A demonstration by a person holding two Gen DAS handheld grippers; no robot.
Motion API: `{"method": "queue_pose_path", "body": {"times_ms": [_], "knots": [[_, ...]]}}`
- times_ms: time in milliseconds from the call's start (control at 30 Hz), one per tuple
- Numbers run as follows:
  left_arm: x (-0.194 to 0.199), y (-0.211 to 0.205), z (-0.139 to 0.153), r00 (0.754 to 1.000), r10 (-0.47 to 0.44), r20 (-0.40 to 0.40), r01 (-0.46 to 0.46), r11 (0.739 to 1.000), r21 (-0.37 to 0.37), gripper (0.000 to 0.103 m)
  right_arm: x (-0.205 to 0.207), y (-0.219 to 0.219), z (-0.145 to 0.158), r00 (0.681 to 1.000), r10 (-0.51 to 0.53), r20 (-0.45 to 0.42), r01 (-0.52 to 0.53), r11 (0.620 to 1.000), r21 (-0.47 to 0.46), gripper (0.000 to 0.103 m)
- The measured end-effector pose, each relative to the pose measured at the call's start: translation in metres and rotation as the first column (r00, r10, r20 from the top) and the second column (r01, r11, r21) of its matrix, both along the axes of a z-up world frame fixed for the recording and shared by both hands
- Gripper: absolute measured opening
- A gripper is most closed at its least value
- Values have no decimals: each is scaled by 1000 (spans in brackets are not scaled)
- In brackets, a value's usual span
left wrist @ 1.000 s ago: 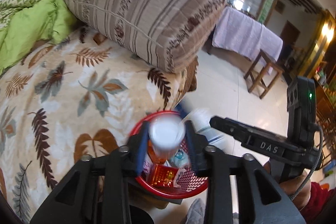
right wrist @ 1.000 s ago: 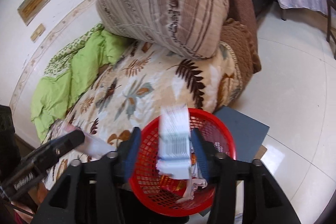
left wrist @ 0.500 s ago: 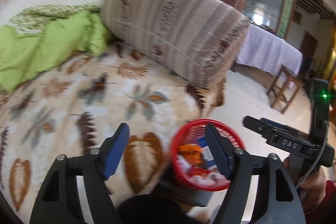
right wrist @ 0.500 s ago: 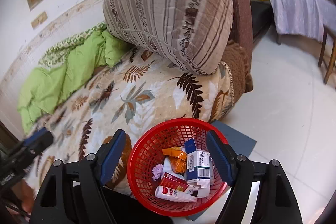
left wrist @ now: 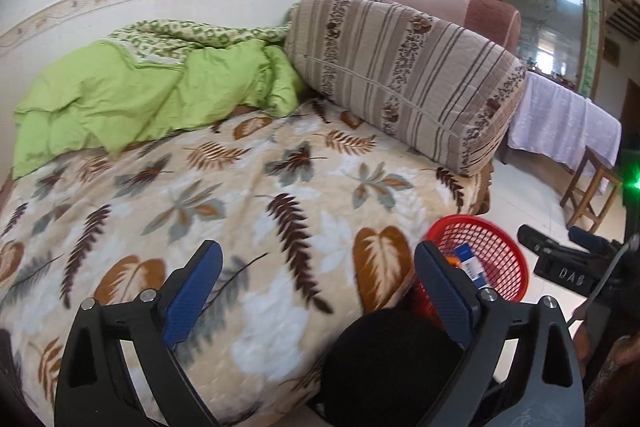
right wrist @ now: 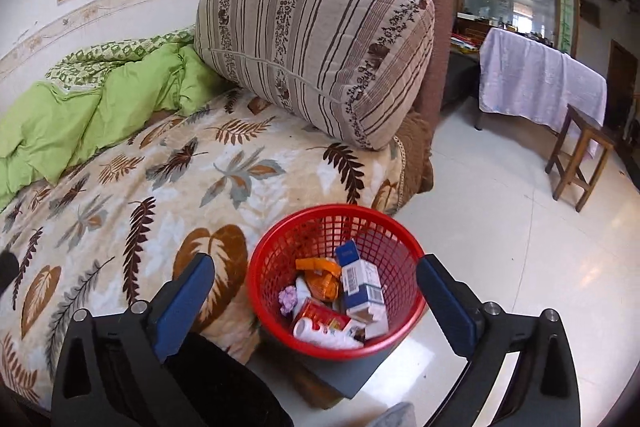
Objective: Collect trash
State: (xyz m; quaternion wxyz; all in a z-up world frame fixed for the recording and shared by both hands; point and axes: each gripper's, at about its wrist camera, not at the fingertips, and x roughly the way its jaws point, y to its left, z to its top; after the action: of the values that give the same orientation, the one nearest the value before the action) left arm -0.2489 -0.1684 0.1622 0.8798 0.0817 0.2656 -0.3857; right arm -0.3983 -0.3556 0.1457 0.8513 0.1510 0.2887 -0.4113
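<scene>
Leaf-print bed (right wrist: 168,187) beside white floor, red basket (right wrist: 404,323) at bed's edge holding cartons, wrappers and a tube, left hand-held gripper (left wrist: 316,291) spread wide and empty over bed, right hand-held gripper (right wrist: 316,301) spread wide, empty, straddling basket.

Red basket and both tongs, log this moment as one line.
left tongs open, empty | right tongs open, empty | red basket beside bed, holds white-blue carton, orange wrapper, white tube

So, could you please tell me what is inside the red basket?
The red basket holds a blue-and-white carton, orange wrapper, white tube and purple scrap; anything beneath them is covered.
</scene>
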Motion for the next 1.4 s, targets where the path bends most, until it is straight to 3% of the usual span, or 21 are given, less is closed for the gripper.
{"method": "queue_pose_path", "body": {"times_ms": [167,400,567,867,1400], "knots": [[-10,17,-8,997,55,56,-57,998,40,102,-4,16,-1,1000,-23,14,23,1000,13,101],[-11,26,-10,991,119,67,-124,990,70,103,-4,29,1,1000,-28,-4,28,1000,-10,101],[-11,30,-8,990,130,62,-133,990,51,103,-4,31,1,1000,-25,-5,25,1000,-16,101],[-14,22,-9,985,139,99,-148,984,95,103,-5,32,2,1000,-22,-6,22,1000,-15,101],[-13,25,-10,971,197,133,-211,972,102,103,1,32,-2,1000,8,-21,-8,1000,-15,101]]}}
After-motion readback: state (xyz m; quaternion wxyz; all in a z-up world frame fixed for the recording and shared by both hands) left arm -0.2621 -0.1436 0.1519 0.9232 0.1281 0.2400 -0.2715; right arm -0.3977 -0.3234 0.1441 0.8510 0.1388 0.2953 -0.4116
